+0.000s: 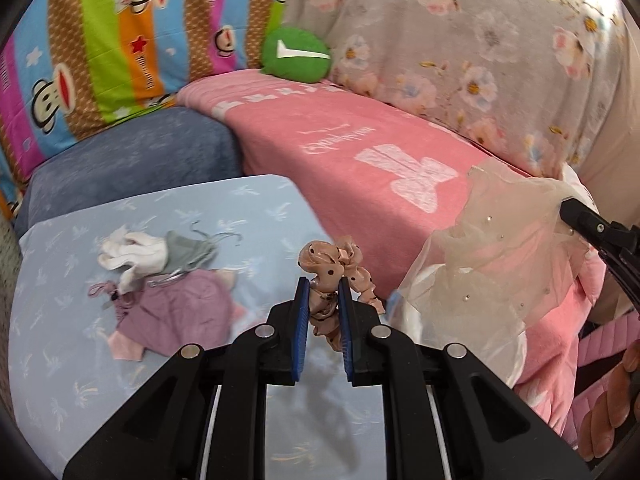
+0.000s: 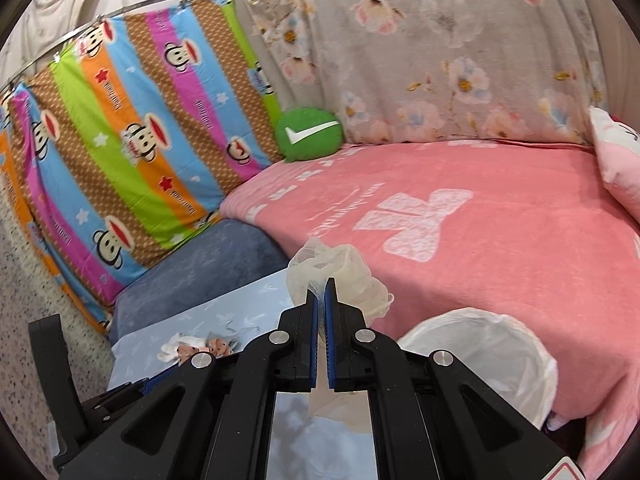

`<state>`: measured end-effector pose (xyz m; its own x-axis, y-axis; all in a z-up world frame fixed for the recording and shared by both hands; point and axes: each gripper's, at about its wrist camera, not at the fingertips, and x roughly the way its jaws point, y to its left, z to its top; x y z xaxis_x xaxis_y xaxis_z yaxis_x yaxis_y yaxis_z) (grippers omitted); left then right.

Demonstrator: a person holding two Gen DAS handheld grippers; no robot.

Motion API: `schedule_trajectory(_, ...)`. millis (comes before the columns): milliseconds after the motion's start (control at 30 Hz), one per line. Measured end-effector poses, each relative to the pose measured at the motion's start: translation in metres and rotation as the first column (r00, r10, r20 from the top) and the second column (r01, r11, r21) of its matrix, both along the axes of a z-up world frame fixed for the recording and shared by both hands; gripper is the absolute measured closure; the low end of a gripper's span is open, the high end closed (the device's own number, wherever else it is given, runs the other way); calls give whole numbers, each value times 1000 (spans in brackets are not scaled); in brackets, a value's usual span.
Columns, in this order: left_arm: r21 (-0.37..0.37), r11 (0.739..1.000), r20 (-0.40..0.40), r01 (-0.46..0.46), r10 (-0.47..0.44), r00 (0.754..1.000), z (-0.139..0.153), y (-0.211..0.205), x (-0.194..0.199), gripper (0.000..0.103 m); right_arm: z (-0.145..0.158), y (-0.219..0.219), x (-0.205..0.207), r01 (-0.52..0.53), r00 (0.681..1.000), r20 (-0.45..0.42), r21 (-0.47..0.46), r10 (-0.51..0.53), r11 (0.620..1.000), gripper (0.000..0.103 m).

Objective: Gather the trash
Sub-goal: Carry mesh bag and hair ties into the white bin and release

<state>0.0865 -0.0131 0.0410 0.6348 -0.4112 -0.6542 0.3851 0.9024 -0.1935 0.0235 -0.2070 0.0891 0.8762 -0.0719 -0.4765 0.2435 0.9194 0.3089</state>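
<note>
Scrunchie (image 1: 338,280), pinkish-tan with dark dots, clamped between the blue pads of the left gripper (image 1: 323,286) and dangling off the tips above the light blue cloth (image 1: 256,208). Pretty clearly pinched, fabric bunched up above and below the pads.

Over in the right wrist view, same deal: right gripper (image 2: 321,292) squeezed together on a wad of cream mesh fabric (image 2: 340,276), pads nearly touching with just the thin netting caught in between. Seen from the left wrist view as a sheer beige piece with little beads, hanging from a black finger at the right edge, in front of the pink blanket (image 1: 360,136).

White-lined bin (image 2: 484,344) sitting just right of the right gripper, low in the frame, open mouth up, pressed against the pink blanket's edge. Can't tell what's inside.

Still lying on the light blue cloth: small heap of stuff to the left, namely a white glove-like thing (image 1: 128,254), a grey drawstring pouch (image 1: 190,254) touching it, and a purple cloth (image 1: 180,316) underneath with a pink scrap poking out.

Background clutter: green round cushion with a white tick (image 1: 296,54) at the back corner, monkey-print striped sheet (image 1: 100,48) on the left, floral grey fabric (image 1: 460,40) on the right, dark blue cushion (image 1: 132,164) wedged between the sheet and the light blue cloth.
</note>
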Motion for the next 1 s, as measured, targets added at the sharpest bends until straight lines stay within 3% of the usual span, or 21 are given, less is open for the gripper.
schedule_trajectory(500, 29, 974, -46, 224, -223, 974, -9, -110, -20, 87, -35, -89, -44, 159, 986, -61, 11, -158, 987, 100)
schedule_trajectory(667, 57, 960, -74, 275, -270, 960, -17, -130, -25, 87, -46, -101, -46, 186, 980, -81, 23, -184, 982, 94)
schedule_trajectory(700, 63, 958, -79, 278, -273, 959, -18, -134, -25, 84, -47, -102, -46, 189, 979, -85, 24, -186, 982, 92)
schedule_trajectory(767, 76, 957, -83, 281, -274, 958, -20, -139, -26, 56, -48, -103, -47, 199, 977, -84, 22, -197, 980, 76)
schedule_trajectory(800, 80, 958, -74, 275, -269, 960, -19, -140, -27, 48, -48, -103, -49, 207, 976, -74, 20, -205, 978, 63)
schedule_trajectory(833, 82, 961, -59, 264, -259, 964, -17, -140, -28, 37, -47, -103, -50, 211, 976, -68, 16, -209, 977, 61)
schedule_trajectory(1000, 73, 965, -30, 253, -251, 968, -13, -139, -31, 30, -45, -101, -52, 205, 977, -67, 6, -204, 979, 61)
